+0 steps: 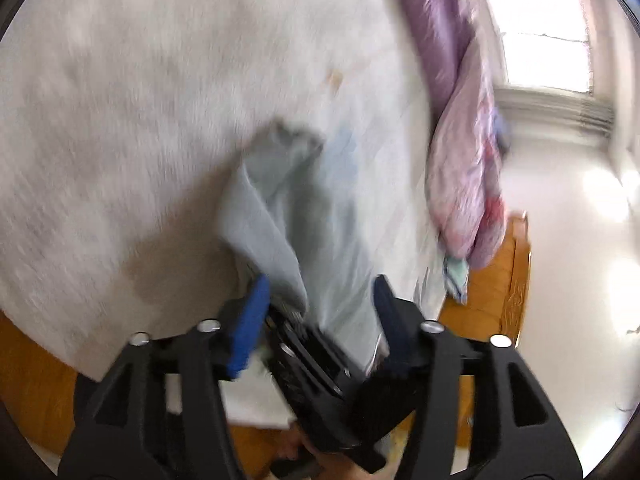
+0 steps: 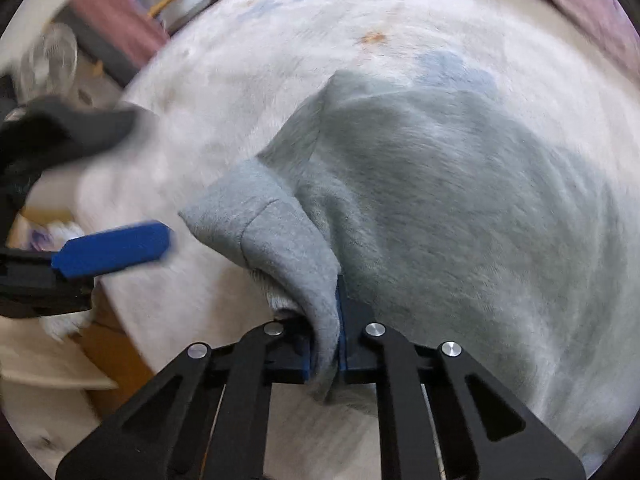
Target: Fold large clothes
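A grey sweatshirt [image 2: 440, 200] lies spread on a white fuzzy bed cover [image 2: 280, 40]. My right gripper [image 2: 326, 344] is shut on a ribbed edge of the sweatshirt and lifts a fold of it. My left gripper [image 1: 320, 300] is open, its blue pads apart, and part of the sweatshirt [image 1: 280, 208] hangs between them. It also shows at the left of the right wrist view [image 2: 112, 248], with one blue pad beside the held fold. The right gripper's black body [image 1: 320, 380] sits just below the left gripper's pads. Both views are blurred by motion.
A purple quilt [image 1: 460, 120] is bunched along the bed's far side. A wooden bed frame [image 1: 500, 280] edges the mattress. A bright window [image 1: 540, 40] and shiny floor are to the right. A fan [image 2: 48, 64] and pink items [image 2: 116, 4] stand beyond the bed.
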The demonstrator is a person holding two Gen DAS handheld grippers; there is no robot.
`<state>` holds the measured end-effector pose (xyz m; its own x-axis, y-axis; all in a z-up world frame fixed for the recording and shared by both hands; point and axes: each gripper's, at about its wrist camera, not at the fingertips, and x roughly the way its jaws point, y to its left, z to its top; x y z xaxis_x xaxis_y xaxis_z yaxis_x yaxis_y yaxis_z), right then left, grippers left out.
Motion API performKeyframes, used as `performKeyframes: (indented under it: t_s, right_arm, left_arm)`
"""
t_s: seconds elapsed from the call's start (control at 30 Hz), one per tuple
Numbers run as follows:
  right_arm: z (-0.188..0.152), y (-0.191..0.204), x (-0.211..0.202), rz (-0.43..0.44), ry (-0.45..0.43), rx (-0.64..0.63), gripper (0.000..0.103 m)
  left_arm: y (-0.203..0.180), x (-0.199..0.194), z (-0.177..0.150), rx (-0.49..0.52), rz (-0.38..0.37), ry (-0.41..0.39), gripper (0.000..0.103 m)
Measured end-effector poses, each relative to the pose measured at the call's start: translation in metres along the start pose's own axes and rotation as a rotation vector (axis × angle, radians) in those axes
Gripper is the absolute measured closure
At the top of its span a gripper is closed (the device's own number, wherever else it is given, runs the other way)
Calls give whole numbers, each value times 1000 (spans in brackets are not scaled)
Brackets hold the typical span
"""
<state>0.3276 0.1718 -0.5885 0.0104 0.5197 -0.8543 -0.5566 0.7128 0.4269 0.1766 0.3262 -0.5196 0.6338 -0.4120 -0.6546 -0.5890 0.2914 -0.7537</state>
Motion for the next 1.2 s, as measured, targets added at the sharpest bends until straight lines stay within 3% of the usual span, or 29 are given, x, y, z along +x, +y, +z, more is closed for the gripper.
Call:
performKeyframes:
  t_s: [0.07,0.1,0.2,0.3,0.5,0.6,0.73,0.9,0.97,1.03,1.1,1.2]
  right_arm:
    - [2,-16,-18,75,-26,101,95]
    - [3,-27,-30,115,-43,167,95]
    - [-1,-56,-62,216,-89,331,95]
    - [-6,-80,-91,293,-133,442,95]
    - [-38,-141,-154,387,-233,654,95]
    - [-60,-177,-184,327,-285,721,95]
    - [-98,-224,-198,291,-319,878,95]
    - [-148,-276,-185,282,-301,1099,95]
    - [-167,-288,-180,288,-295,1175,95]
    - [-183,-302,-171,314,-257,1236,95]
    - [-191,-308,-167,314,-212,1258,88]
    - [-186,-313,-175,276,-171,1230,81]
  left_arm:
    - [1,-15,0,-24,90,-122,37]
    - [5,-16,0,-48,212,-172,37]
    - [0,13,-3,58,492,-116,37]
    - [-28,58,-19,140,443,-34,37]
    - [-126,114,-68,394,323,-18,38]
    - [-155,142,-103,445,247,64,37]
    - [-180,190,-155,564,240,190,37]
    - [-182,212,-179,526,185,234,37]
    - [-183,209,-176,542,201,209,37]
    - [-185,211,-176,581,279,179,37]
    - [-174,225,-173,597,377,203,37]
    - [-170,247,-163,599,429,208,34]
